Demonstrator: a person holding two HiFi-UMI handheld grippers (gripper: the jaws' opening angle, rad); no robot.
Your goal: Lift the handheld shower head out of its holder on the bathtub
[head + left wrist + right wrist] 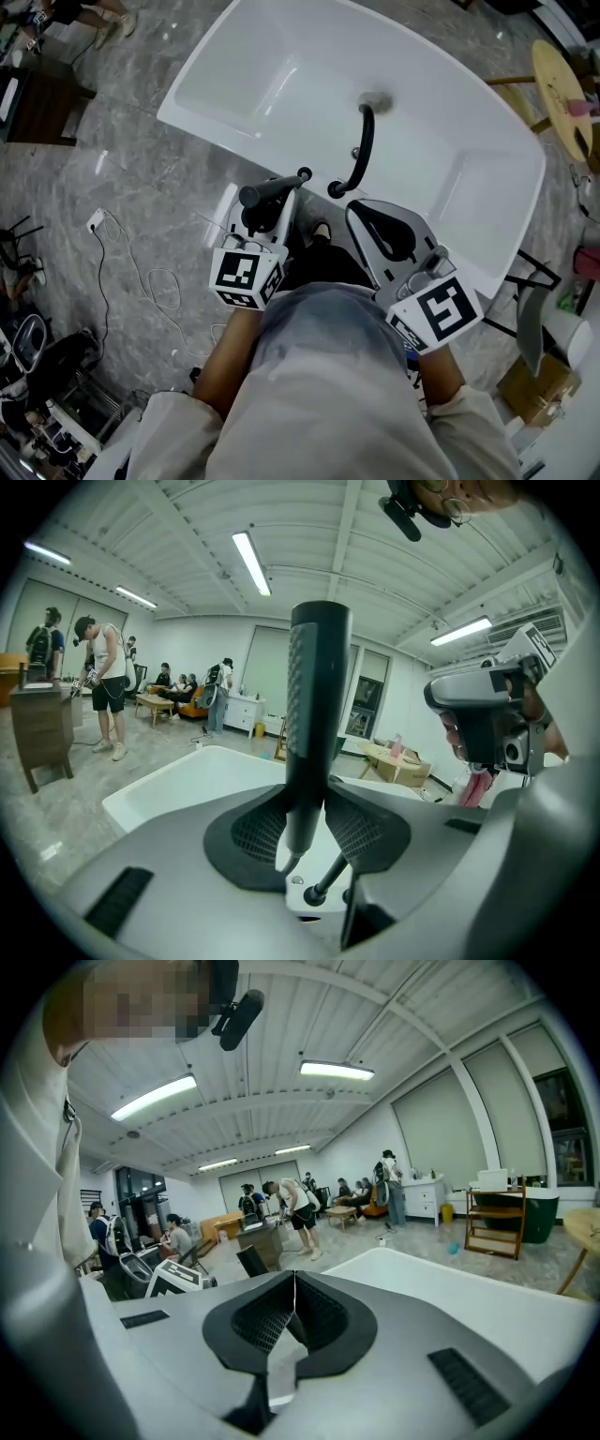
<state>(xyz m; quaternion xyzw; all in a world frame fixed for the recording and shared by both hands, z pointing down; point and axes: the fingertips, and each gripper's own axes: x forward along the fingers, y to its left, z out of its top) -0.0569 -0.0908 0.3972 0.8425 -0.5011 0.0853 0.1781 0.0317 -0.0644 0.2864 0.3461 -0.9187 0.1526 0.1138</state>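
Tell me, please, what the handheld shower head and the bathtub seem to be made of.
The handheld shower head: matte black, probably coated metal or plastic; dull sheen, fine textured grip. The bathtub: glossy white, likely acrylic or enamel; smooth, with soft highlights.

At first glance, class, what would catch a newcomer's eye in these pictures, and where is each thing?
The big white bathtub fills the top of the head view, with a curved black tap rising from its near rim. Closest to the person, the left gripper is shut on the black handheld shower head, which stands upright between its jaws. The right gripper beside it is shut on nothing.
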